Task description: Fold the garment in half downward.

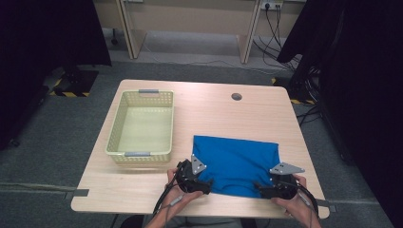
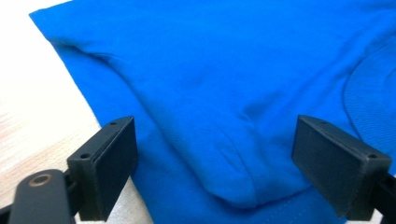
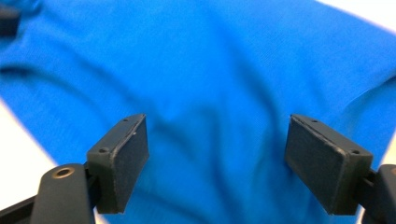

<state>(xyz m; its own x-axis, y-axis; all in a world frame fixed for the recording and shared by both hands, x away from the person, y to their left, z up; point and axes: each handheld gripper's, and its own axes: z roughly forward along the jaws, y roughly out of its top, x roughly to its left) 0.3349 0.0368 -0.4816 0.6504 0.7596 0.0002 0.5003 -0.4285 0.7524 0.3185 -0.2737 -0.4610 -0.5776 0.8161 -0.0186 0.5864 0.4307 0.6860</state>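
At near tabletop edge, both tongs, left (image 1: 205, 186) and right (image 1: 263, 189), gape wide, unloaded, over folded cloth (image 1: 236, 164) corners, likely for next fold toward basket (image 1: 114, 137).

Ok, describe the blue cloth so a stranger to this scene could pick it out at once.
Start at the light wooden table. On its near right part, right of the pale yellow basket, lies the blue cloth, flat, between the left gripper and right gripper. It is the one soft, bright blue thing there.
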